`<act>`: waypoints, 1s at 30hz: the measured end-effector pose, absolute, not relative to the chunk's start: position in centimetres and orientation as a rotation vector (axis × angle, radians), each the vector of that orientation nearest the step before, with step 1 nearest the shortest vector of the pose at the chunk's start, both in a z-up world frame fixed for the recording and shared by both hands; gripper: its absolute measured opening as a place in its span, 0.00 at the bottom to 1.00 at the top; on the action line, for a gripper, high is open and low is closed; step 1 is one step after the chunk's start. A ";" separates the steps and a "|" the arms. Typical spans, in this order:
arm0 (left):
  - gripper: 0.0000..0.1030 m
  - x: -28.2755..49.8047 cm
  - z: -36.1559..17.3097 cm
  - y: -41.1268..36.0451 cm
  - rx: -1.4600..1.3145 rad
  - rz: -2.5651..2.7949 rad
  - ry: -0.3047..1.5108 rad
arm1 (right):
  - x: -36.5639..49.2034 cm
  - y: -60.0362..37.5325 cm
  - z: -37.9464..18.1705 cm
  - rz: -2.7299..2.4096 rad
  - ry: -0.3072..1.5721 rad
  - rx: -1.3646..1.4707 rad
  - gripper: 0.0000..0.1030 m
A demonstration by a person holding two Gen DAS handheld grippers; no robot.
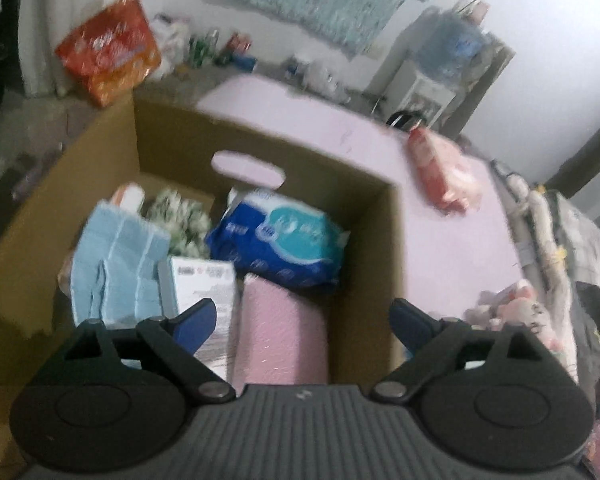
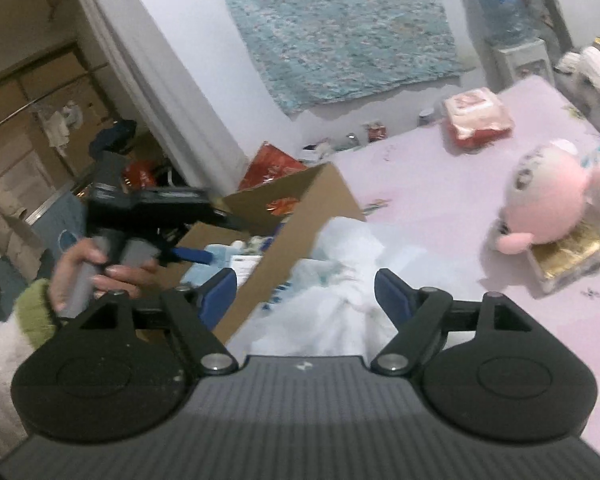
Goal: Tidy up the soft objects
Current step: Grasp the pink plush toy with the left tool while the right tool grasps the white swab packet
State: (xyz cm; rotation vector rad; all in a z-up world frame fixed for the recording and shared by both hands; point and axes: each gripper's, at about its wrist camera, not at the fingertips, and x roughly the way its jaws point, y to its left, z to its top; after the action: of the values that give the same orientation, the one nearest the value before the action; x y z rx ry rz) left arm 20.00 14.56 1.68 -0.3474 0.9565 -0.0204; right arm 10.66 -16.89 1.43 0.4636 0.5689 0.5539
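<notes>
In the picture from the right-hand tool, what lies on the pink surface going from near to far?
White plastic bag between the open fingers, then the pink plush toy resting on a gold packet, then the red-and-white packet near the far edge.

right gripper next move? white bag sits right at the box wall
Probably close the right gripper on the white plastic bag and lift it into the cardboard box. Its jaws stand open with the bag between them, not pinched; the bag lies on the pink table against the box wall. The left gripper hangs open over the box.
</notes>
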 end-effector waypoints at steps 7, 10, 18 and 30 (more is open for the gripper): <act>0.95 19.3 6.9 9.2 -0.211 -0.122 0.859 | 10.7 -22.1 -1.5 0.406 0.577 0.537 0.76; 0.96 19.5 7.7 5.4 -0.152 -0.193 0.859 | 10.7 -24.6 -2.6 0.339 0.571 0.574 0.76; 0.96 22.1 5.8 -6.1 -0.008 -0.344 1.006 | 11.7 -30.4 -5.0 0.219 0.533 0.626 0.76; 0.95 29.5 -0.9 -15.3 -0.108 -0.304 1.276 | 17.1 -37.0 -7.2 0.078 0.456 0.715 0.76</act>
State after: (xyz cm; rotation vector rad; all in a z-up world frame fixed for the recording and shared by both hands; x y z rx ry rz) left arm 29.51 -15.33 -0.92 -0.1085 1.2760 -0.3040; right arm 17.15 -37.04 -7.24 0.7152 0.4561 0.0784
